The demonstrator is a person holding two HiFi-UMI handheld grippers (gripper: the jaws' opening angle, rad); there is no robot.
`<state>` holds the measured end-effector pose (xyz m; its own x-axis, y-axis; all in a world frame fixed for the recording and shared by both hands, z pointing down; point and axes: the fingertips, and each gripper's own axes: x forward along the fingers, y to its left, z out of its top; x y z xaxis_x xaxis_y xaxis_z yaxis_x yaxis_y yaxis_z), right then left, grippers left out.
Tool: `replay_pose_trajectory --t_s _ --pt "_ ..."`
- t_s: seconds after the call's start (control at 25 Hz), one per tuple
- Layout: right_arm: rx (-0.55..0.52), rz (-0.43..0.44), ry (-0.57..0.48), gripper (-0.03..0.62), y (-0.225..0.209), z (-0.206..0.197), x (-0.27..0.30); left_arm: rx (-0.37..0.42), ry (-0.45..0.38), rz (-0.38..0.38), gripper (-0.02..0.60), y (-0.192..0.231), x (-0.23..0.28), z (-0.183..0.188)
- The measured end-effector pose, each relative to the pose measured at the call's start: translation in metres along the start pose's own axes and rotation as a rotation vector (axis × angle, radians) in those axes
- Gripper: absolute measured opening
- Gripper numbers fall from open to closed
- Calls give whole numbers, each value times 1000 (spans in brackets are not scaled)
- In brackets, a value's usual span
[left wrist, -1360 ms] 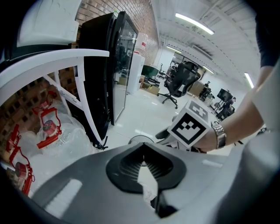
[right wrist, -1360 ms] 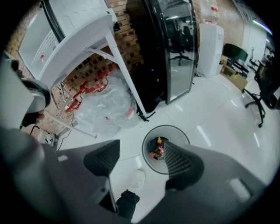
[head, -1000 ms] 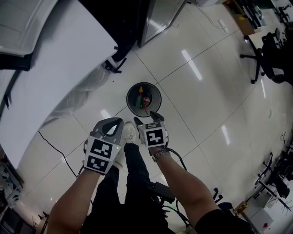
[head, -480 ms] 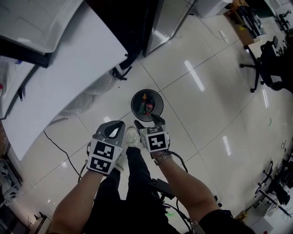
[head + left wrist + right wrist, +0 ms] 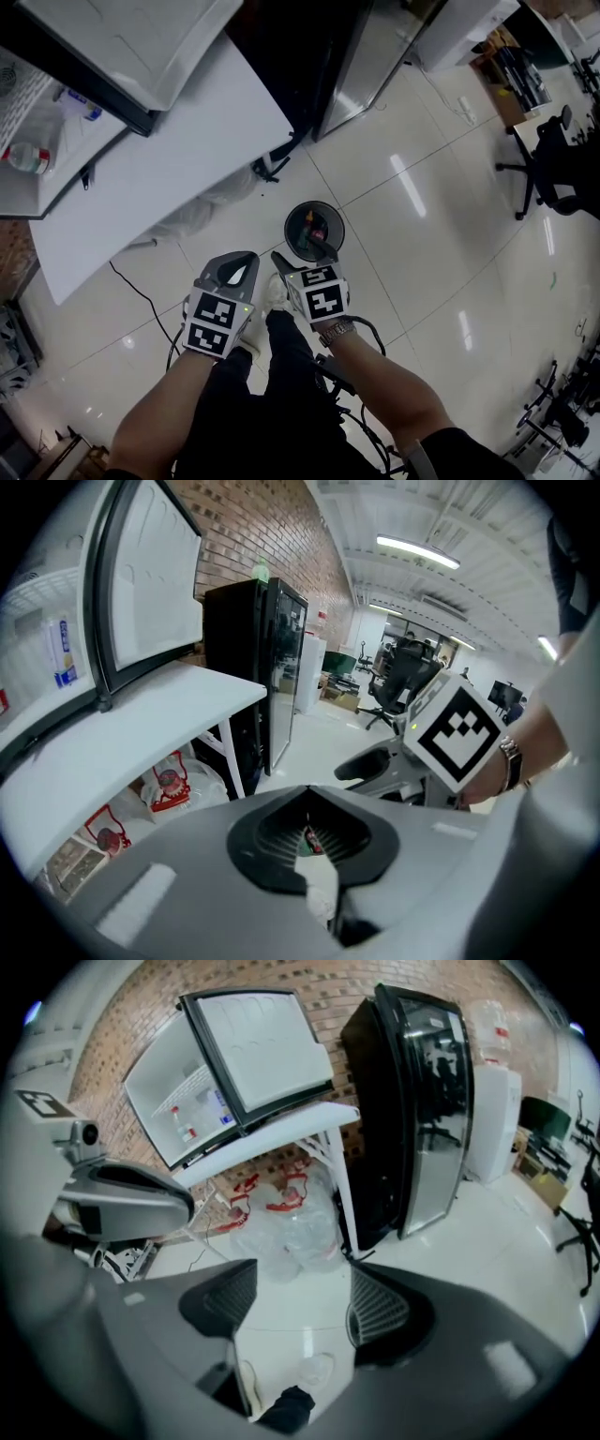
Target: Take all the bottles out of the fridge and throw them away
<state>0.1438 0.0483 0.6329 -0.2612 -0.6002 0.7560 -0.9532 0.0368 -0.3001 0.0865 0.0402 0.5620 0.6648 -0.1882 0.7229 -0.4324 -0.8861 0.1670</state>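
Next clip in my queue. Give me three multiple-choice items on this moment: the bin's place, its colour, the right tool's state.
1. The bin stands: A on the floor; B on the white table; C inside the fridge.
2. The bin is: A yellow; B black; C white.
3. The jaws of the right tool are: A shut on a bottle; B shut on a bag; C apart, holding nothing.
Answers: 1A, the head view shows it on the floor; 2B, its rim looks black; 3C, only floor and a shoe show between them.
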Motion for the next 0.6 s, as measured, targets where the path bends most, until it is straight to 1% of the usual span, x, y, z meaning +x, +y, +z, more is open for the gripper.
replay_pose_trajectory --t_s 0.24,0.4,0.6 --pt "-68 64 -68 313 40 41 -29 -23 -73 68 3 14 -44 19" --pt "-154 118 -128 313 64 80 -36 -53 -152 167 3 47 -68 30" --pt "-267 172 -170 313 111 118 -41 -105 -231 269 3 84 -117 34"
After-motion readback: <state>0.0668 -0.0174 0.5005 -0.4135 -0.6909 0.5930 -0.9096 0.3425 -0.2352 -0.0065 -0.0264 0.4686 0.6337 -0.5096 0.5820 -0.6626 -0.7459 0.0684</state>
